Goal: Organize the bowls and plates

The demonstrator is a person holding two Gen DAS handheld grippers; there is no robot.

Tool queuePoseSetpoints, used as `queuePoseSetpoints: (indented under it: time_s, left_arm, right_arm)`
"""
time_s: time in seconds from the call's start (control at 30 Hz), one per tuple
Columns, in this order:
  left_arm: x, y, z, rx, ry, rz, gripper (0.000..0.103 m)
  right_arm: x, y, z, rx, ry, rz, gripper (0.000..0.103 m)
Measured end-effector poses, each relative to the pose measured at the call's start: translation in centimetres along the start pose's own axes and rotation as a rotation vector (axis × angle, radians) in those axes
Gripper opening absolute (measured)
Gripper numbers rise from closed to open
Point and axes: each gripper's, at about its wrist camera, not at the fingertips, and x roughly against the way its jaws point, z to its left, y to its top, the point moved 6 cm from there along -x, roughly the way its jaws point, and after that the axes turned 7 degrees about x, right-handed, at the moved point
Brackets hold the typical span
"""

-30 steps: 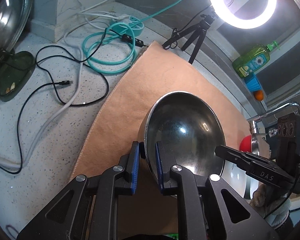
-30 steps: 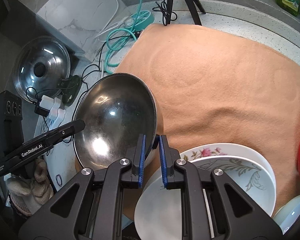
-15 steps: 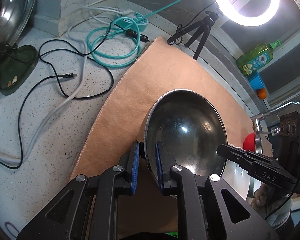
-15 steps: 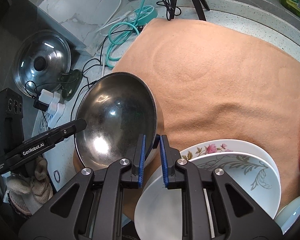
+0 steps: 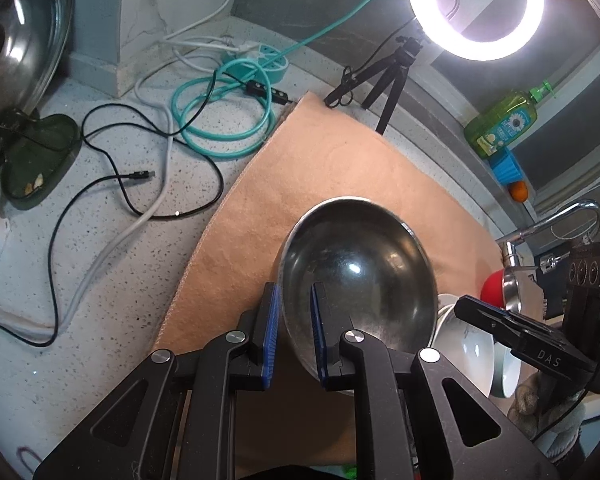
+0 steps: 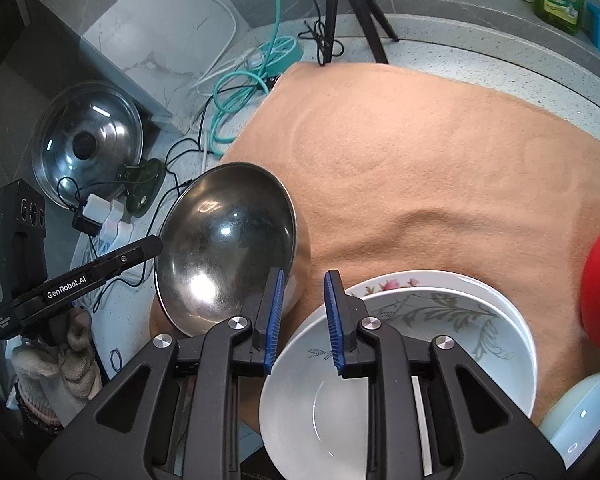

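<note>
The steel bowl (image 5: 360, 276) rests on the peach cloth (image 6: 440, 168), near its left edge, and its polished inside gives back the light like a dark mirror. The left gripper (image 5: 294, 330) holds the bowl by its near rim: one blue ribbed pad is outside the wall, the other inside, and the jaws are almost fully closed on the thin metal. The right gripper (image 6: 302, 316) has just been opening its jaws, and now a clear gap stands between the pads; the right side of the bowl's rim lies just to the left of this gap, beside the left pad, and nothing is pressed between the pads. So the bowl hangs on the left hand alone, and the left hand is the nearer one for any next placing. Just to the right of the steel bowl, touching or almost touching it, two white ceramic dishes (image 6: 460, 320) with flower and leaf patterns sit nested, smooth and glazed. The round bowl has no long axis, so the grip probably depends only on where the rim is taken. The cloth looks soft and a little wrinkled.
</note>
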Motion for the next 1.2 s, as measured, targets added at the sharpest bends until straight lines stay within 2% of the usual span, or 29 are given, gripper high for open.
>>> queuePoseSetpoints:
  time_s: [0.2, 0.3, 0.5, 0.7, 0.93, 1.07, 1.2]
  left_arm:
    - [0.7, 0.1, -2.7, -0.052, -0.028, -0.029, 0.014]
    - [1.1, 0.1, -4.4, -0.086, -0.039, -0.048, 0.014]
    - [1.1, -0.3, -8.4, -0.153, -0.107, -0.039, 0.014]
    - [-0.9, -1.7, -13.2, -0.239, -0.17, 0.026, 0.014]
    - [-3.5, -3.8, -19.2, -0.328, -0.257, 0.12, 0.014]
    - [-5.9, -5.2, -22.7, -0.372, -0.269, 0.175, 0.014]
    - [-8.0, -6.2, -25.5, -0.401, -0.268, 0.212, 0.014]
  right_arm:
    - [3.2, -1.1, -1.7, -0.021, -0.034, -0.055, 0.027]
    - [4.8, -1.6, -2.7, -0.045, -0.042, -0.078, 0.027]
    - [9.0, -2.9, -5.0, -0.091, -0.071, -0.152, 0.027]
    - [13.0, -4.5, -8.8, -0.173, -0.121, -0.214, 0.032]
    - [16.4, -6.8, -15.3, -0.29, -0.204, -0.251, 0.033]
    - [17.5, -8.2, -19.2, -0.361, -0.248, -0.252, 0.033]
    - [17.8, -8.7, -22.6, -0.423, -0.247, -0.246, 0.033]
